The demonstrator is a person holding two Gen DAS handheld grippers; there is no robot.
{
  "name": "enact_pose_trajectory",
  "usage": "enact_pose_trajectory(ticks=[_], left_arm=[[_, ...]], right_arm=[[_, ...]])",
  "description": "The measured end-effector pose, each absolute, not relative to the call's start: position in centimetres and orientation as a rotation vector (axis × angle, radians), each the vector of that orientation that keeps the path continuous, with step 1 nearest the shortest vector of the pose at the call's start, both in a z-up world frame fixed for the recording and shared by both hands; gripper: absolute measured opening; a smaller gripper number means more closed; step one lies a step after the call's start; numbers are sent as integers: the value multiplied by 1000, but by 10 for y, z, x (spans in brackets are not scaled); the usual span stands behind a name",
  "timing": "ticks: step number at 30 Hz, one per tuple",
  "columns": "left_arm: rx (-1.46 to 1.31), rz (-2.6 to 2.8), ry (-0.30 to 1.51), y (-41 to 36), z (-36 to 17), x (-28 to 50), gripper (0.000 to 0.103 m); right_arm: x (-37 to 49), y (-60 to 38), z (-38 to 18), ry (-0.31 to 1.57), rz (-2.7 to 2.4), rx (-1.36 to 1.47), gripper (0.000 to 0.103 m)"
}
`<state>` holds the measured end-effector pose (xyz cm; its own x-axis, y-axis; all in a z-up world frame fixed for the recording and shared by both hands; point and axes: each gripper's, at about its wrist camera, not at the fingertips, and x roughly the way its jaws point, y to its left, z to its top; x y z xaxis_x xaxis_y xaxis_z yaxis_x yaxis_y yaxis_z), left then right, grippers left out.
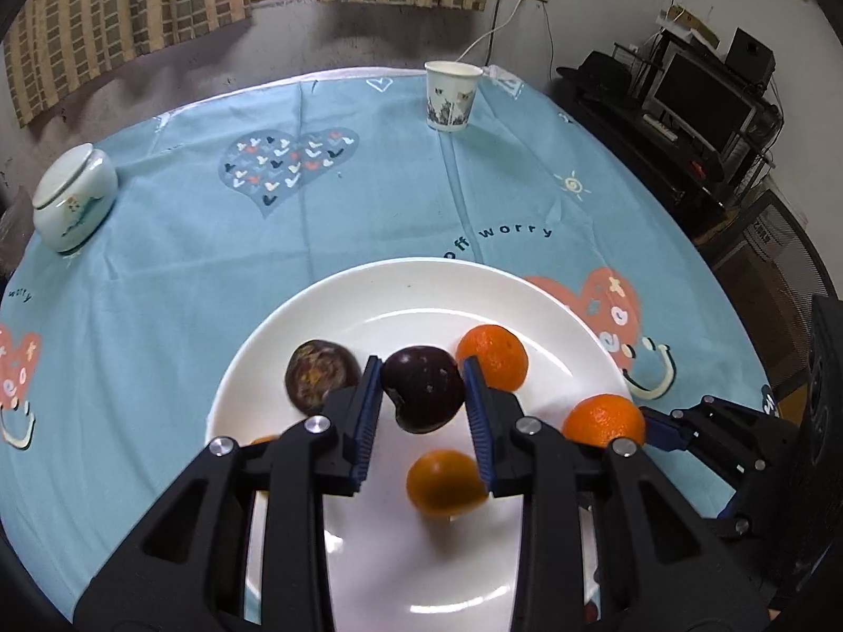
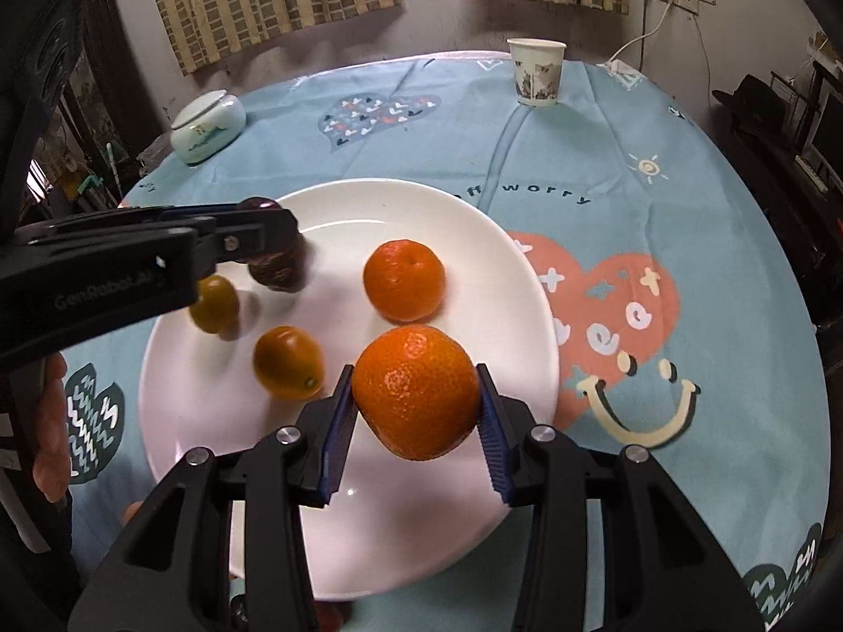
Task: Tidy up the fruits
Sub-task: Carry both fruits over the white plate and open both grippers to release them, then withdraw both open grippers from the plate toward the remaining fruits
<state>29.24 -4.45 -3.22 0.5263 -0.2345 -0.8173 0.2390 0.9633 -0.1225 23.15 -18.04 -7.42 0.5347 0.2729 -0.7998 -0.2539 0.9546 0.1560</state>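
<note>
A white plate (image 1: 369, 553) lies on the blue tablecloth, also seen in the right wrist view (image 2: 516, 284). My left gripper (image 1: 421, 395) is shut on a dark purple passion fruit (image 1: 424, 387) above the plate. A second passion fruit (image 1: 321, 375) lies to its left. My right gripper (image 2: 416, 395) is shut on a tangerine (image 2: 416, 392) over the plate's near right part; that tangerine also shows in the left wrist view (image 1: 603, 418). Another tangerine (image 2: 403, 279) and two small kumquats (image 2: 287, 363) (image 2: 213, 303) lie on the plate. The left gripper (image 2: 274, 231) enters from the left.
A paper cup (image 1: 452, 96) stands at the table's far edge. A pale ceramic lidded jar (image 1: 74, 197) sits at the far left. A dark TV stand with a monitor (image 1: 701, 100) is beyond the table on the right. Curtains hang behind.
</note>
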Motion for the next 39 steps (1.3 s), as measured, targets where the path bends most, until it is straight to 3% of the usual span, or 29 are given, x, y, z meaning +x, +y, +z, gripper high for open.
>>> enact_pose_trajectory(ticks=[9, 12, 15, 18, 20, 22, 32, 39], left_arm=[[-14, -283, 1013, -47, -52, 318, 32], [-24, -281, 1003, -44, -47, 316, 38], [-46, -278, 967, -36, -29, 303, 55], [-61, -293, 906, -27, -2, 279, 64], [-47, -285, 848, -19, 17, 251, 84], [-30, -274, 811, -10, 27, 224, 93], [-48, -146, 809, 38, -11, 95, 95], [-94, -111, 892, 55, -48, 49, 95]], right_arm=[[250, -177, -80, 958, 313, 18, 44], [252, -176, -82, 940, 288, -3, 52], [247, -182, -74, 905, 269, -1, 66], [239, -187, -62, 885, 262, 0, 66], [231, -192, -57, 897, 255, -1, 66], [214, -196, -50, 900, 249, -10, 66], [112, -205, -45, 898, 288, 25, 69], [61, -194, -53, 913, 314, 8, 70]])
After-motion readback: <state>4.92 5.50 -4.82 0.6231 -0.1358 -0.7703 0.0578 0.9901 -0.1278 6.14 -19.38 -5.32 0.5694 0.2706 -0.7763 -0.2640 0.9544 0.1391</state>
